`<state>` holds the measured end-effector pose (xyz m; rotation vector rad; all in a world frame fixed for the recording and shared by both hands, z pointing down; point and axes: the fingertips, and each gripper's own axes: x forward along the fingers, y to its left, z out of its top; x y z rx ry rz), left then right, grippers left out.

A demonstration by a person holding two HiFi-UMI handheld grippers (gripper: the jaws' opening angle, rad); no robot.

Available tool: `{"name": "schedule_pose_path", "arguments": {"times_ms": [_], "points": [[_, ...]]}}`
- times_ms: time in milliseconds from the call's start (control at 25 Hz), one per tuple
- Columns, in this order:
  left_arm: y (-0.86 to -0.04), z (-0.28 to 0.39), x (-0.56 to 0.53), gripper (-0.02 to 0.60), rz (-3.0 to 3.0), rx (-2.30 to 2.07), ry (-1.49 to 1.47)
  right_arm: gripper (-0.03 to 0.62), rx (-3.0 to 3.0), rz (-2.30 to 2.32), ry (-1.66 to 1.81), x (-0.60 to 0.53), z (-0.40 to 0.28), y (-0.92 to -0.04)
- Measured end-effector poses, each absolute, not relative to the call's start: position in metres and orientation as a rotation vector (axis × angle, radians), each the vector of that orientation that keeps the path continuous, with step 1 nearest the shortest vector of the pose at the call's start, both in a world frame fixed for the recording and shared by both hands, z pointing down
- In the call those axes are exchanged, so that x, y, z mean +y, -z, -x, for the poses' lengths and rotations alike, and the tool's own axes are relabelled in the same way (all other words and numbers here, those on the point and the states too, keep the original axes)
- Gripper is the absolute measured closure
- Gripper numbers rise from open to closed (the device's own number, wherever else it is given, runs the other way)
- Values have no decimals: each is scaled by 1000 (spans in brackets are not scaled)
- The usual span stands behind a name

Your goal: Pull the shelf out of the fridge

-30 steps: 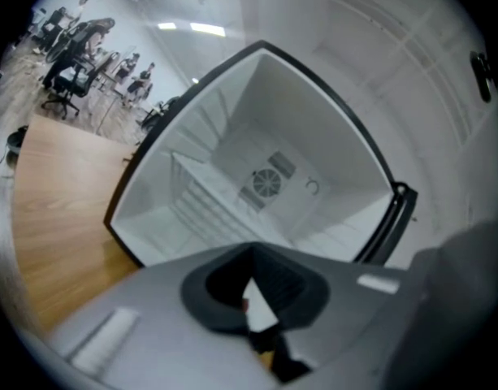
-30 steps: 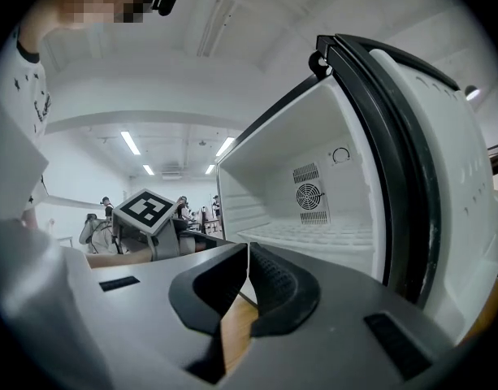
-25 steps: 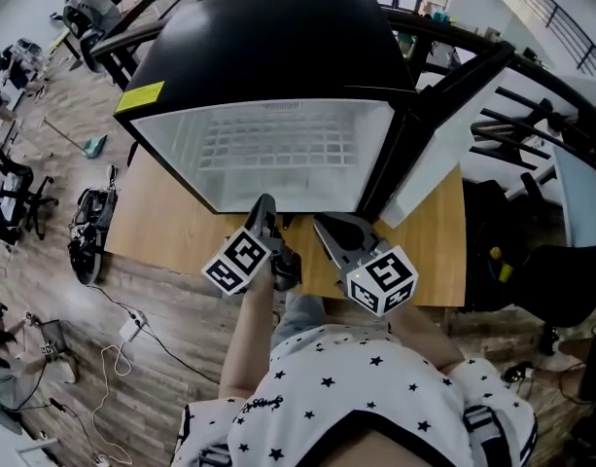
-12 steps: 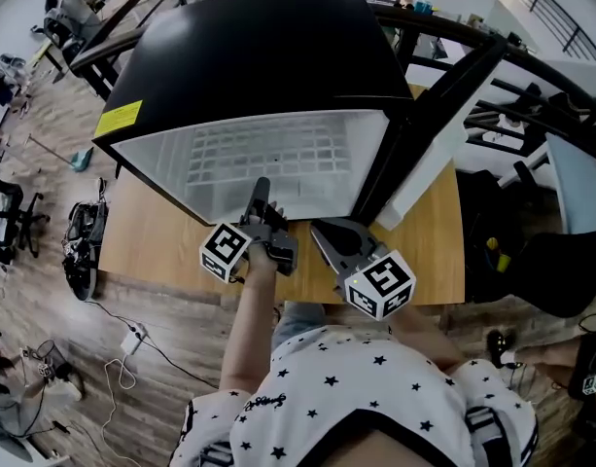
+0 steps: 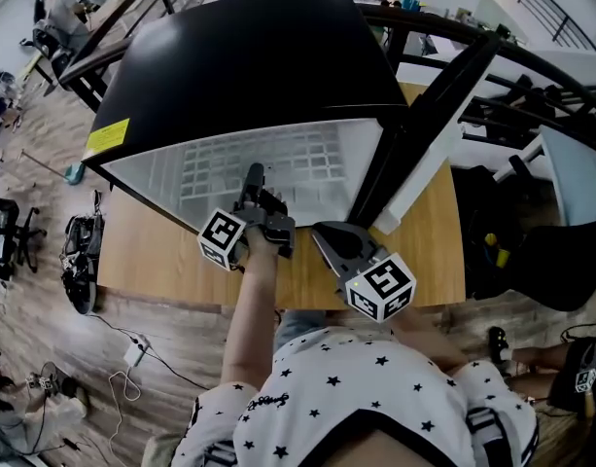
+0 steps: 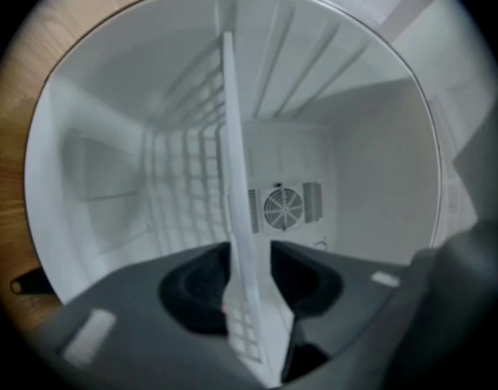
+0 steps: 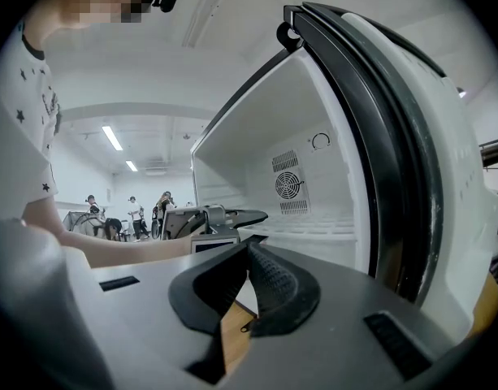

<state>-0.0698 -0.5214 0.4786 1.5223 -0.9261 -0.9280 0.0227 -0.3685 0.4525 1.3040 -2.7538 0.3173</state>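
A black fridge [image 5: 249, 56] stands on a wooden table [image 5: 152, 251] with its door [image 5: 424, 125] swung open to the right. Inside lies a white wire shelf [image 5: 288, 163]. My left gripper [image 5: 254, 181] reaches level into the opening at the shelf's front. In the left gripper view the shelf [image 6: 232, 177] runs edge-on between the jaws of the left gripper [image 6: 253, 258]. These jaws have just been opening and stand open on either side of it. My right gripper [image 5: 324, 233] hangs shut and empty over the table beside the door [image 7: 395, 136]; its pads [image 7: 269, 279] meet.
A round fan [image 6: 283, 208] sits in the fridge's back wall. The table's front edge runs just under both grippers. Office chairs and cables [image 5: 132, 353] lie on the floor to the left. Dark railings [image 5: 531, 56] stand to the right.
My left gripper has moved forward into the fridge opening and rolled, so its marker cube now faces left. The right gripper has barely shifted.
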Motion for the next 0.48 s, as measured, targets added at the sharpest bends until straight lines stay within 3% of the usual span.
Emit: {"name": "schedule_pose_path", "arguments": {"times_ms": [320,480], "points": [[-486,69,-545,483,-1460,-937,955,571,-2737,-1350,-316,-377,-32,-450],[-484,66,-548,545,-1434,-923,984,571,-2737,-1357,-315,-378,-34,-450]]}}
